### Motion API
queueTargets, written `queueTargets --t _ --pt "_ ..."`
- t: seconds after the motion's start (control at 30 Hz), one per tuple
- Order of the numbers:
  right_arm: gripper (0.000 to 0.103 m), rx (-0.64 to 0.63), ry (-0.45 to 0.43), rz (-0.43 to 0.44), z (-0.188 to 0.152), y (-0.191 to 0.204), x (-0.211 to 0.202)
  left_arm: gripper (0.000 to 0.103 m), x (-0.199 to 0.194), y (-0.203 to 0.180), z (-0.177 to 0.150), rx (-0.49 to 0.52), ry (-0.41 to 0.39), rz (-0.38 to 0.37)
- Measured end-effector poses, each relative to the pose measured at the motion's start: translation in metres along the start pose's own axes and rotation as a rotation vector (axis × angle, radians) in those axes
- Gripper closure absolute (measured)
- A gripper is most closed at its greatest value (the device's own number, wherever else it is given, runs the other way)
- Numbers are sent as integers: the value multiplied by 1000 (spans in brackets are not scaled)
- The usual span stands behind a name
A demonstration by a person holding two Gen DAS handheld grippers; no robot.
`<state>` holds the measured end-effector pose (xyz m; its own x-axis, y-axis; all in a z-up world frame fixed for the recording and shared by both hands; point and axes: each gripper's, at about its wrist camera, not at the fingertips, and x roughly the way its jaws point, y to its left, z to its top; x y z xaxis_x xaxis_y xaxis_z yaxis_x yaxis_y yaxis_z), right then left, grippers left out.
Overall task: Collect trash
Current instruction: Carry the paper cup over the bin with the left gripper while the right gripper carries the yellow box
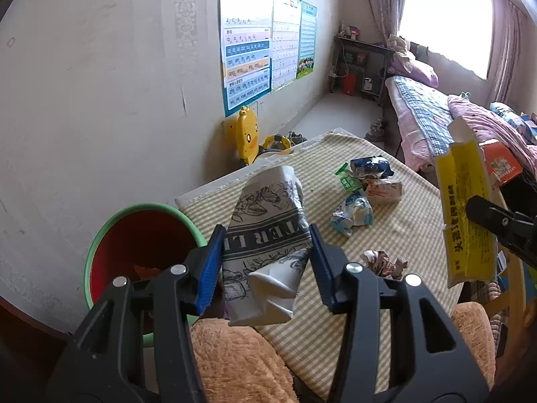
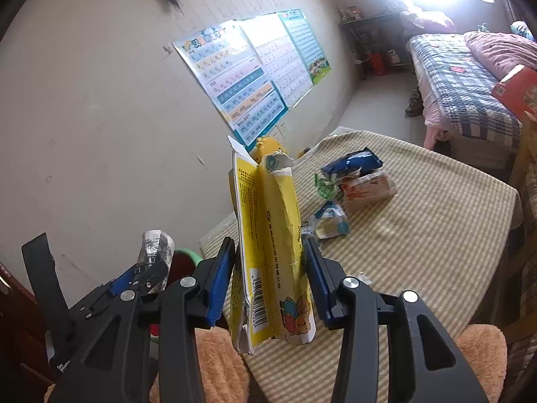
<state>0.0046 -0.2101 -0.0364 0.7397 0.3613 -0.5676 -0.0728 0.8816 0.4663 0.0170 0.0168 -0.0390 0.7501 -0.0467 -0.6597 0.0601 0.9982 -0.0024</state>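
Two pieces of trash are held above the counter (image 1: 386, 235): the left gripper (image 1: 266, 255) has its fingers pinching a crumpled white printed paper bag (image 1: 268, 235) beside the red bin (image 1: 141, 252), and the right gripper (image 2: 270, 275) has its fingers clamped on a flattened yellow carton (image 2: 268, 252). More wrappers (image 1: 362, 191) lie on the striped cloth.

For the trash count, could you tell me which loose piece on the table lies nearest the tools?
The crumpled brownish paper wad, lying alone at the near edge; the other wrappers cluster farther back.
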Motion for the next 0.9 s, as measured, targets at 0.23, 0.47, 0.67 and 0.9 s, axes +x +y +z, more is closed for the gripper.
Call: queueTargets --t 0.23,0.47,0.67,0.9 --pt "62 -33 16 8 -2 16 7 56 -2 16 0 -28 -8 18" --pt "62 -61 45 19 -6 32 19 56 1 36 -3 -69 -4 34" --pt "62 -79 74 26 -10 44 31 56 3 51 -6 -93 -2 49" --pt "62 -101 102 34 -13 57 44 56 4 70 -11 -121 7 69"
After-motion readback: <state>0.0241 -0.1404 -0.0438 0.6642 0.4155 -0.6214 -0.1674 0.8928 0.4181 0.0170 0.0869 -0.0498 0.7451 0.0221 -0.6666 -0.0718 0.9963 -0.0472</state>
